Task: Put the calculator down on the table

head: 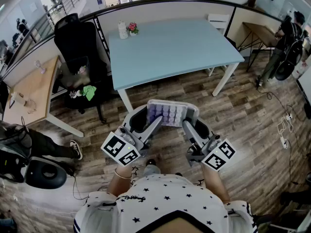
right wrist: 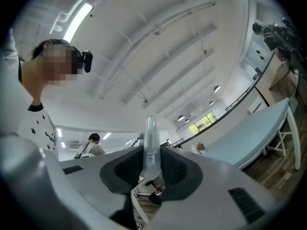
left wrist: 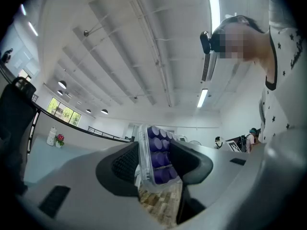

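Calculator (head: 166, 113) in mid-air at lower centre of the head view — left tool (head: 156, 122) and right tool (head: 186, 125) both clenched on its near edge. Pale blue desk (head: 184, 52) lies ahead, well apart — carry and set-down not yet done.

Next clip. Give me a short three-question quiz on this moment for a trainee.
1. True or false: the calculator already lies on the blue table.
2. How many grippers hold the calculator? A) none B) one C) two
3. Fill in: in the head view, the flowers stand at the table's far ___ corner.
Key: 1 false, it hangs over the wood floor. 2 C, left gripper and right gripper both clamp it. 3 left.
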The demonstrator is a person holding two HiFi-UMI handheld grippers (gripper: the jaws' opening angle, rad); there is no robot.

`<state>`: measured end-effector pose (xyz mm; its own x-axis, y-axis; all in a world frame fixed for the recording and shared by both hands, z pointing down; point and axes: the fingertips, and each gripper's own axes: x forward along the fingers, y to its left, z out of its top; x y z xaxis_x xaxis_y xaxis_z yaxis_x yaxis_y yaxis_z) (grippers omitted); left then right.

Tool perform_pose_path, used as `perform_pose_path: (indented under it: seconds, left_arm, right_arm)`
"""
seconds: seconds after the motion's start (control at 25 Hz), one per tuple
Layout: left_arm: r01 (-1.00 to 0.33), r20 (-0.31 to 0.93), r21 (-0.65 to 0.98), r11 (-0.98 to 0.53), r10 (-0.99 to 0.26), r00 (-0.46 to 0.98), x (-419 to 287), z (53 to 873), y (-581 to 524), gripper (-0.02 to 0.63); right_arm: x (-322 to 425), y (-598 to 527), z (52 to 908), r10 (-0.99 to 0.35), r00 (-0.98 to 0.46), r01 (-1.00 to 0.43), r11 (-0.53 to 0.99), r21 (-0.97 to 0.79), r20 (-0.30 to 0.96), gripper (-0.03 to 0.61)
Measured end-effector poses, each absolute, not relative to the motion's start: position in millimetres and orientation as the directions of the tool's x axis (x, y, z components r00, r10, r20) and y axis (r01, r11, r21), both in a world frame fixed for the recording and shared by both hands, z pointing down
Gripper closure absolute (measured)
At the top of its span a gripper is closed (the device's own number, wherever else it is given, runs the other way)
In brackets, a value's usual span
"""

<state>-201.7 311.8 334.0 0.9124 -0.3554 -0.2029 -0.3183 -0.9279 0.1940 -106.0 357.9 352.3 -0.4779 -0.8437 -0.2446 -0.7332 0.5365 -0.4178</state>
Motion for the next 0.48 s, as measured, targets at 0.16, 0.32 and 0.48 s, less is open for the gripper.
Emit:
perform_pose_path:
  seconds: [0.16,0.32,0.48]
  left_arm:
    - [-0.322,-0.198,0.201,-0.925,-0.360,0.912,-200.5,339.2,312.3,0.405]
    - [-0.325,-0.197,0.205,-0.923,-0.364,0.910,-201.7,343.3,308.3,0.405]
    - [-0.318,-0.209,0.201,-0.926,-0.358,0.910,-205.7,343.9,302.6,0.405]
  right_arm:
    - [-104.6,358.2,357.5,-0.845,-0.479,-0.732,0.533,-0.423,-0.237,0.480]
    - [-106.3,353.8,360.1,-0.849,-0.477,-0.744,0.527,-0.411,-0.225,0.479]
    - [-111.1,348.3,359.4,-0.857,-0.465,-0.767,0.516,-0.381,-0.224,0.480]
